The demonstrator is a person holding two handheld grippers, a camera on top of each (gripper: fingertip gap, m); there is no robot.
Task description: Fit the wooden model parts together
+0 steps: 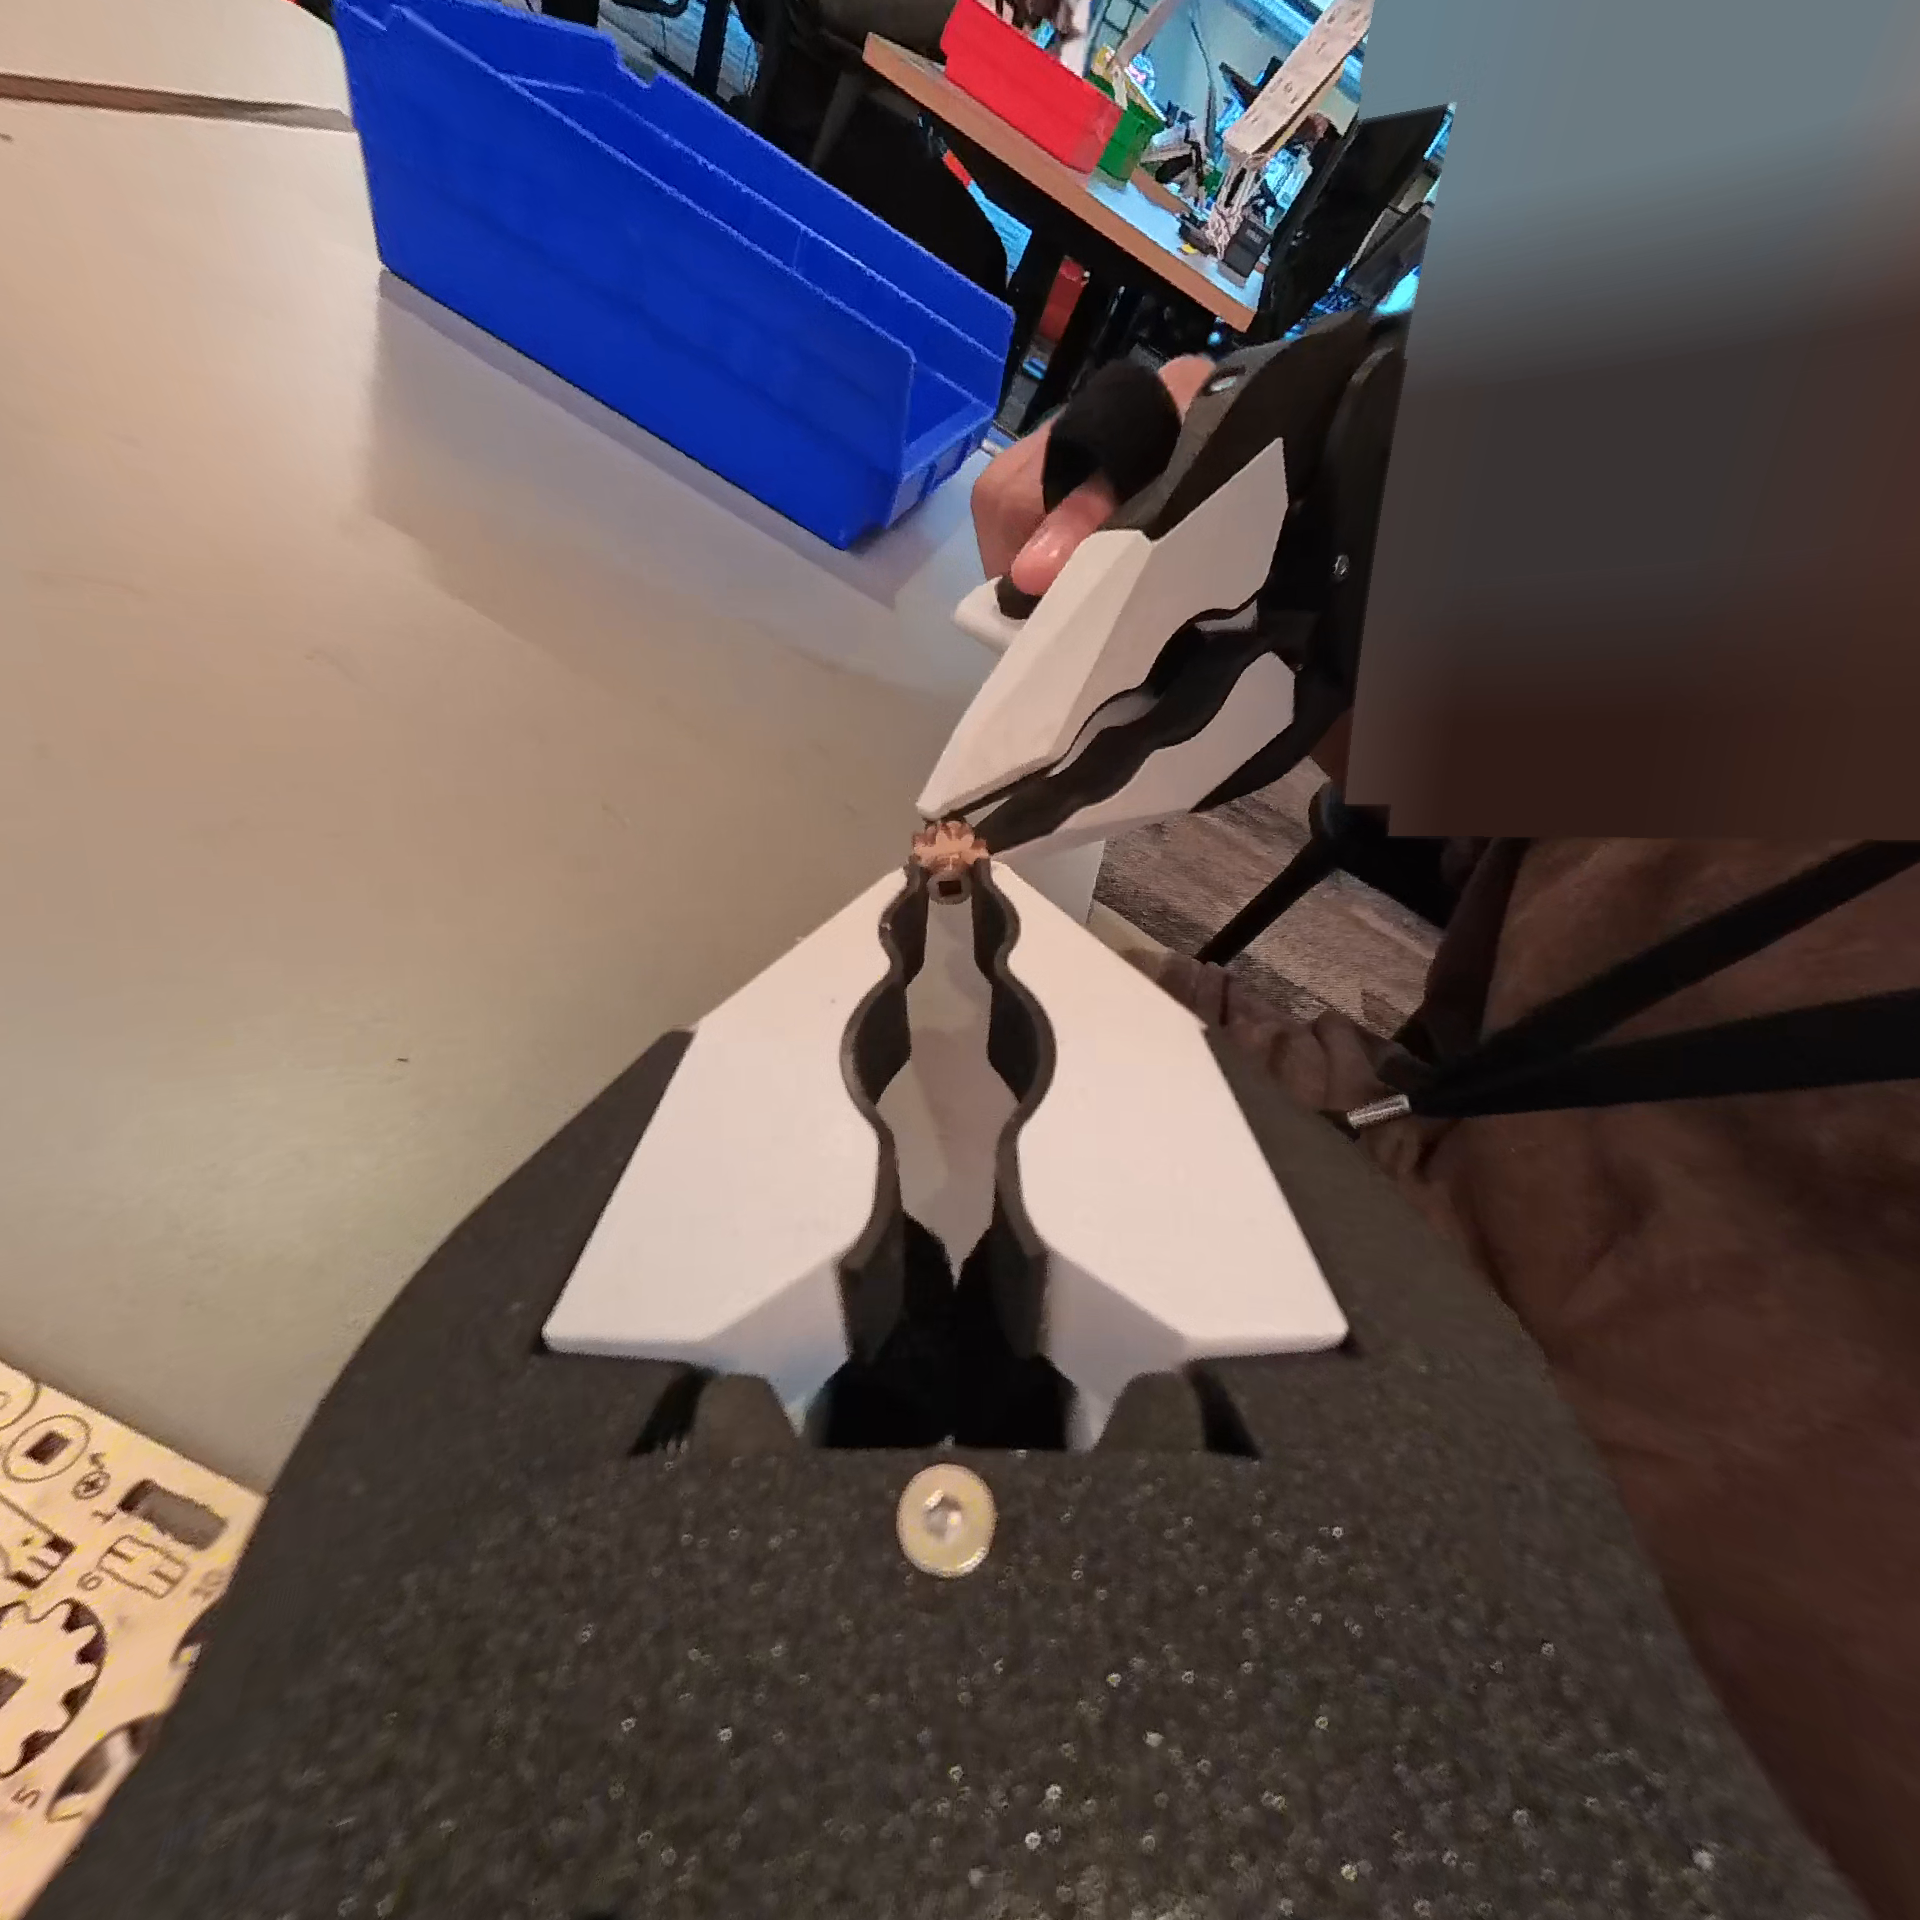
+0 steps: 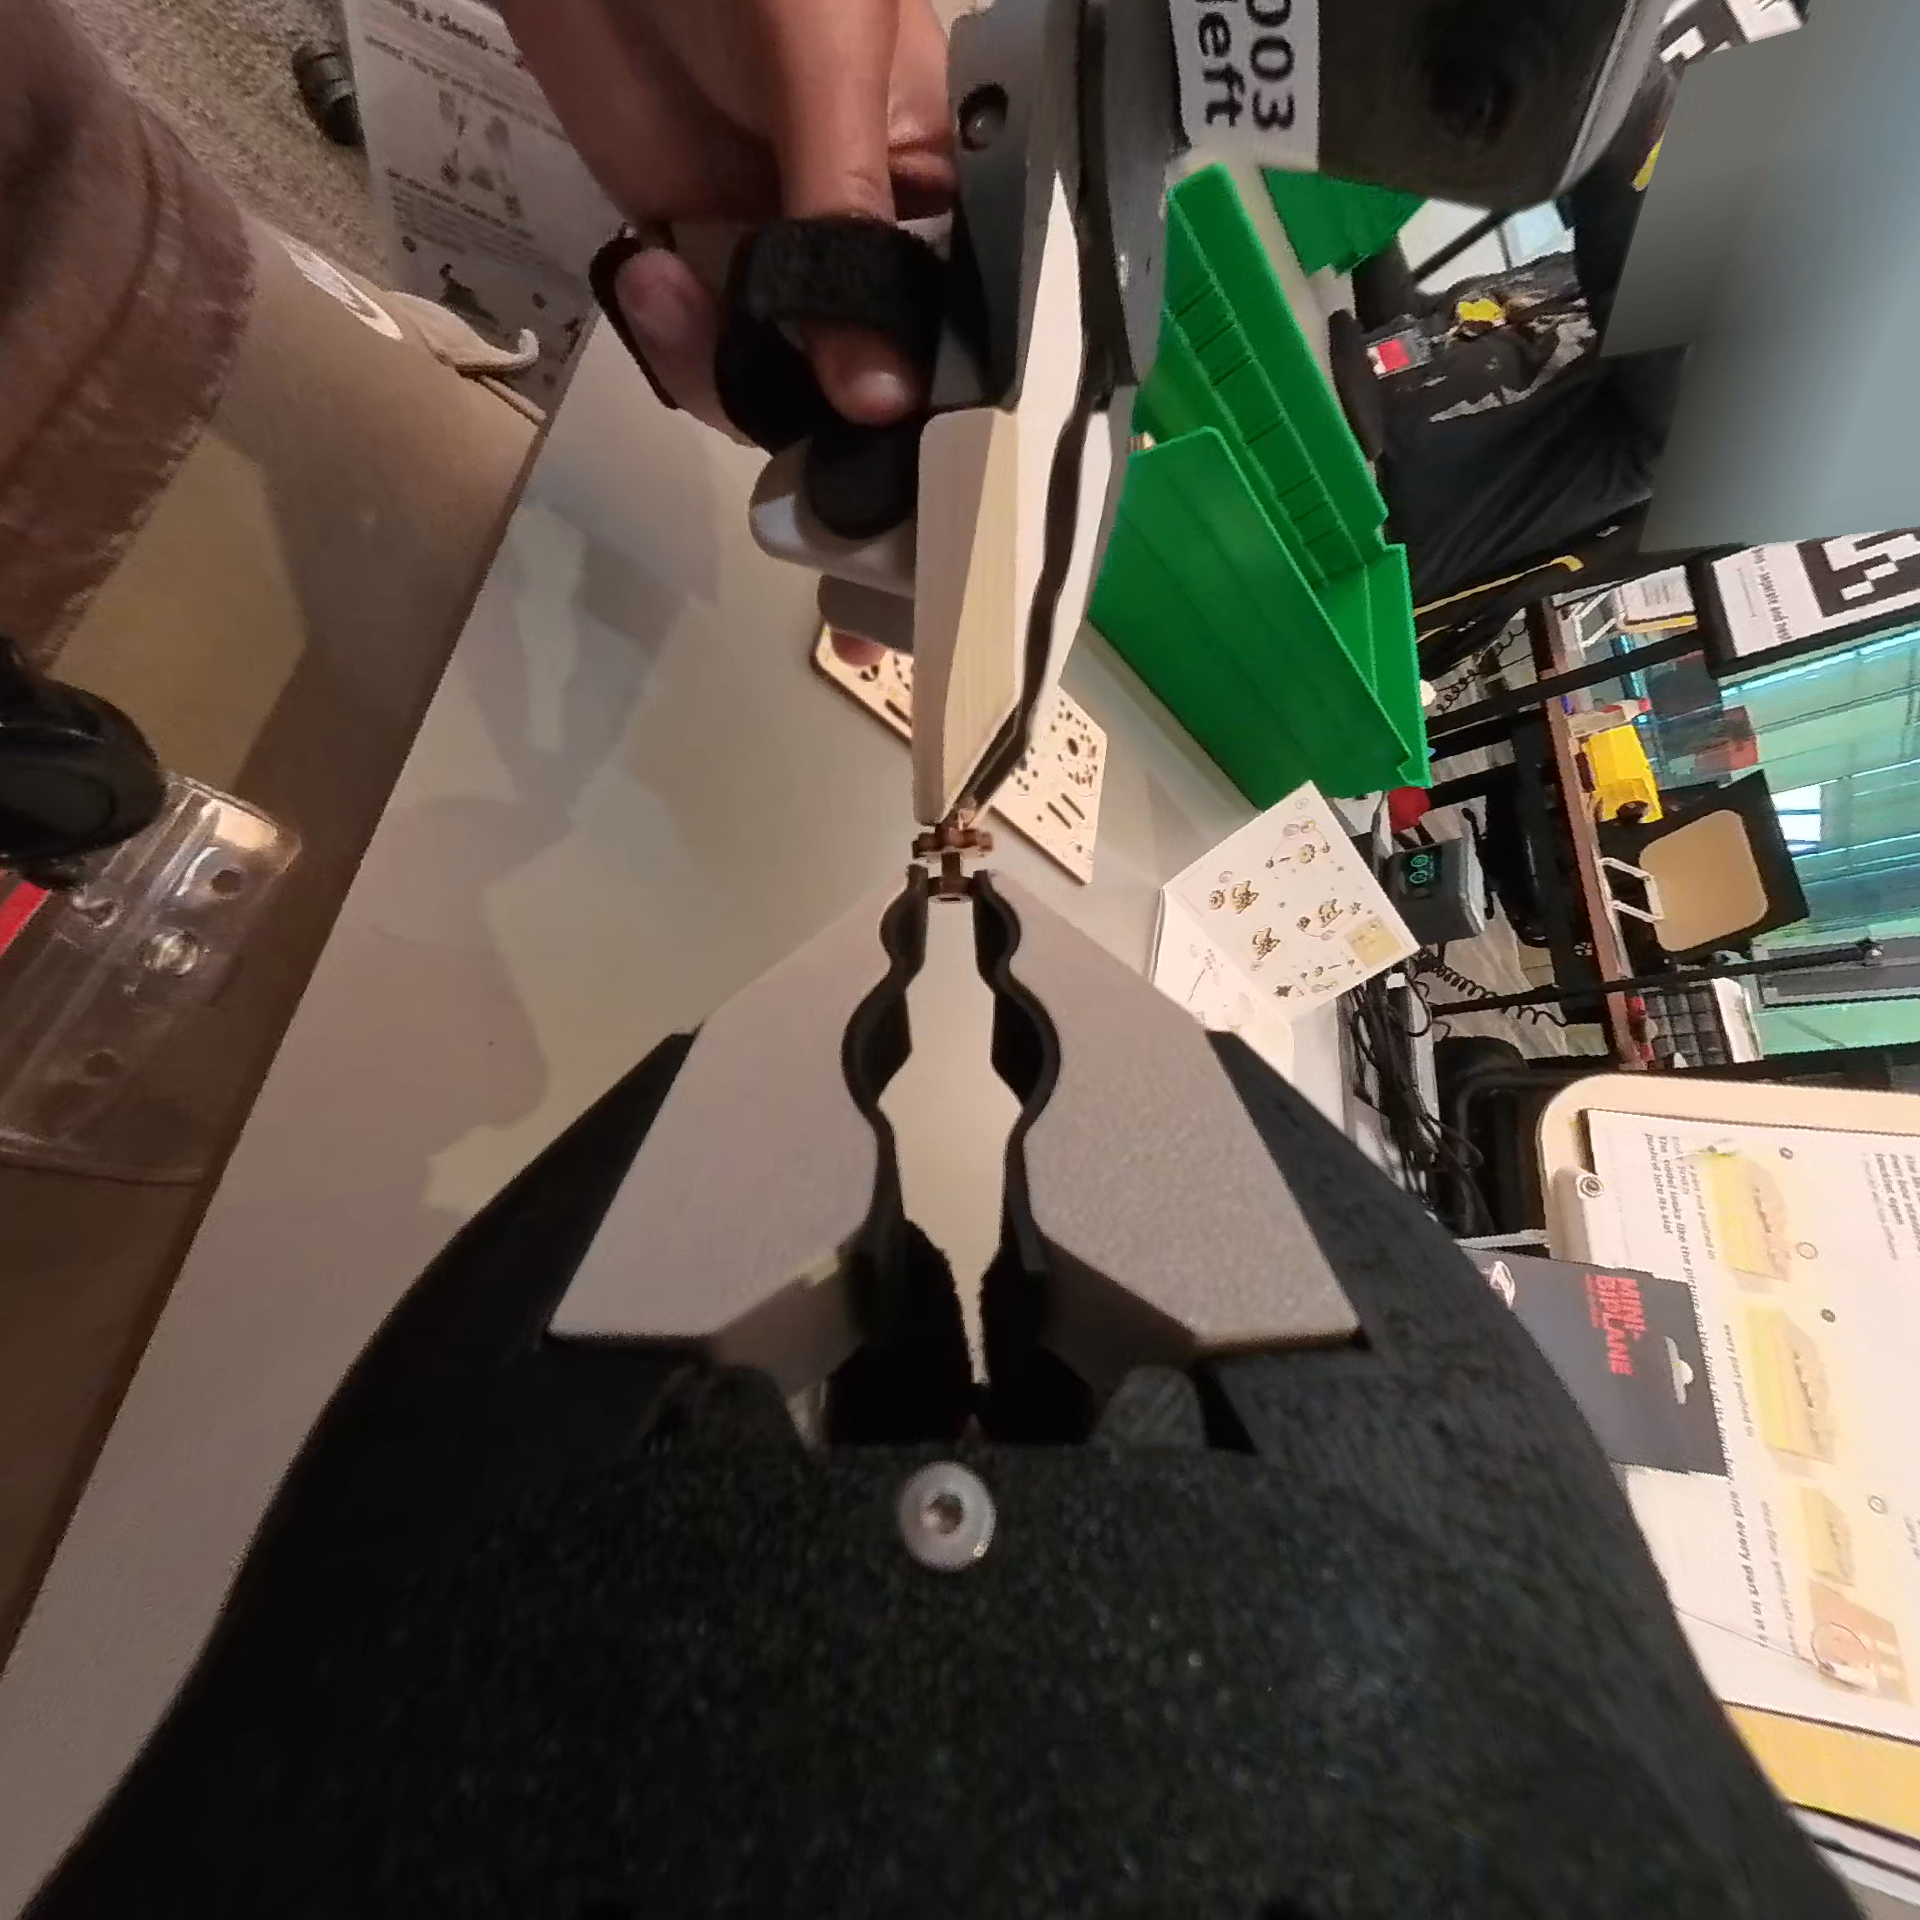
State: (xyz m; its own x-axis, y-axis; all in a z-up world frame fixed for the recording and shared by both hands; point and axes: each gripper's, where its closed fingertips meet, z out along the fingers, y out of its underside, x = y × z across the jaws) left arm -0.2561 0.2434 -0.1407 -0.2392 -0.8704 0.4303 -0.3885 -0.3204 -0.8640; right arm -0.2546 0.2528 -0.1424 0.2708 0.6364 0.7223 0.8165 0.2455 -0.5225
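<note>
**Two small wooden parts meeting tip to tip**

Left wrist view: my left gripper (image 1: 948, 883) pinches a small round wooden piece with a square hole (image 1: 950, 886) right at its tips, jaws drawn in close around it. Touching it at twelve o'clock is a toothed wooden gear (image 1: 943, 844), nipped by the tips of my right gripper (image 1: 961, 826), which comes in from two o'clock. Both parts hang in the air above the edge of the pale table (image 1: 312, 779). A blue bin (image 1: 644, 260) stands well off at eleven o'clock, and a punched wooden parts sheet (image 1: 73, 1621) is cut off at the frame's eight o'clock corner.

Right wrist view: here my right gripper (image 2: 948, 885) clamps a small dark-edged wooden part (image 2: 950, 886). Directly at twelve o'clock my left gripper (image 2: 958, 826) descends, clenched on a cross-shaped piece (image 2: 950, 842). The two pieces touch. A green bin (image 2: 1247, 582) sits at two o'clock and a parts sheet (image 2: 1060, 790) lies on the table beyond the tips.

I judge the step to be the mating itself: the pieces are aligned and in contact, not visibly seated. Next comes a straight push along the shared axis, with both grips kept firm so neither piece twists.

The parts are tiny, and I cannot tell whether any peg has entered the hole. The pads hide each piece's sides. A blurred patch covers the upper right of the left view.
</note>
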